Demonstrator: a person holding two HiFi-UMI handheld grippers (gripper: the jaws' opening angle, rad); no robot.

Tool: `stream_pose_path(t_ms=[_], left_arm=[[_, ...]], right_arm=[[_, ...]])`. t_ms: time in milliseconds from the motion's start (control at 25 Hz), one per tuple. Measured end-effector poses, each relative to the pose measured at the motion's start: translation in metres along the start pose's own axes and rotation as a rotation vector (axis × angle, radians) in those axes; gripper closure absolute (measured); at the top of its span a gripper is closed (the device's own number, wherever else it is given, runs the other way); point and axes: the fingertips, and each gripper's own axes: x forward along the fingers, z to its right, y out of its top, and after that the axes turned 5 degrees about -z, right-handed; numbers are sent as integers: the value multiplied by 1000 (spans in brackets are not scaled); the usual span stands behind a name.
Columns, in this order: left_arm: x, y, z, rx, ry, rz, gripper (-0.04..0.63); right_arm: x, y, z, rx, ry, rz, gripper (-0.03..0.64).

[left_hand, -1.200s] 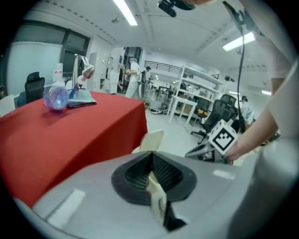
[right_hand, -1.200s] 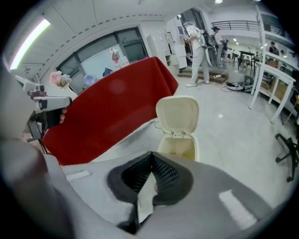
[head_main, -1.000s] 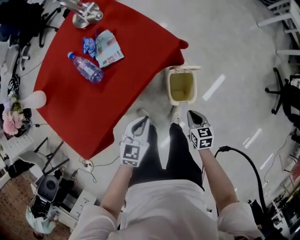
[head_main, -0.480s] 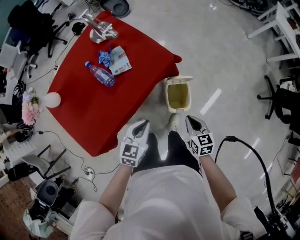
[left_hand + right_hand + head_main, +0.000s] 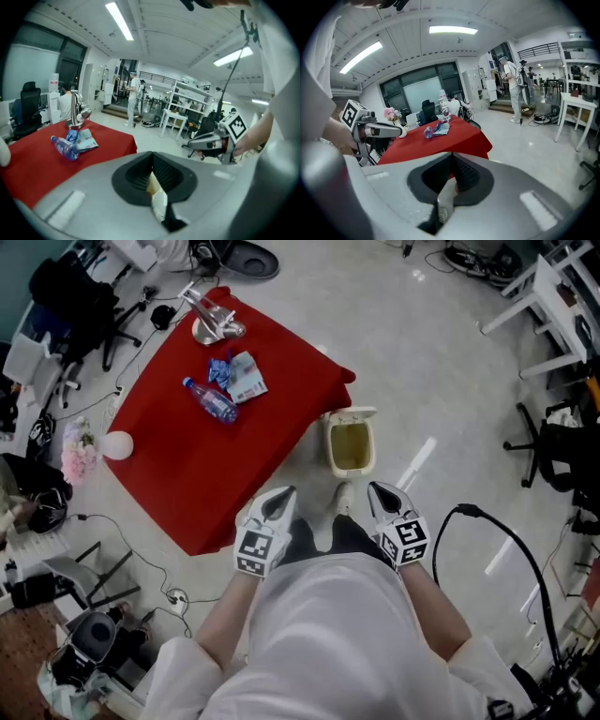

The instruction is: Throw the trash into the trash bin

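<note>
On the red table (image 5: 178, 465) lie a clear plastic bottle (image 5: 211, 401), a blue wrapper (image 5: 218, 369) and a paper packet (image 5: 247, 379). The small beige trash bin (image 5: 351, 443) stands on the floor by the table's right corner, lid up. My left gripper (image 5: 278, 502) and right gripper (image 5: 382, 495) hover in front of my body, short of the bin, both shut and with nothing in them. The left gripper view shows shut jaws (image 5: 152, 161), the bottle (image 5: 63, 146) and the other gripper (image 5: 211, 140). The right gripper view shows its jaws (image 5: 452, 164) meeting, and the bottle (image 5: 427, 133).
A metal stand (image 5: 214, 320) sits at the table's far end and a white ball (image 5: 117, 444) at its left edge. Office chairs (image 5: 548, 442), a black cable (image 5: 506, 549) and clutter (image 5: 56, 521) ring the floor. People stand far off (image 5: 133, 101).
Both grippers have risen, still shut. The head view has pulled back, so the table and bin look smaller and farther. The trash lies where it was.
</note>
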Motion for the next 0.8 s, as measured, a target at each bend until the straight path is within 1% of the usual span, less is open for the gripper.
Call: stream_pose_path(t_ms=[200, 440, 600, 800], left_arm=[[-8, 8, 1, -14, 20, 17, 591], [-10, 23, 5, -49, 53, 67, 589], [-8, 28, 5, -71, 84, 81, 589], [-1, 32, 8, -119, 120, 99, 589]], right_arm=[[-12, 16, -4, -13, 2, 32, 617], [-20, 28, 0, -38, 19, 51, 617], [-21, 34, 5, -59, 42, 56, 617], [-21, 41, 12, -97, 86, 59, 617]])
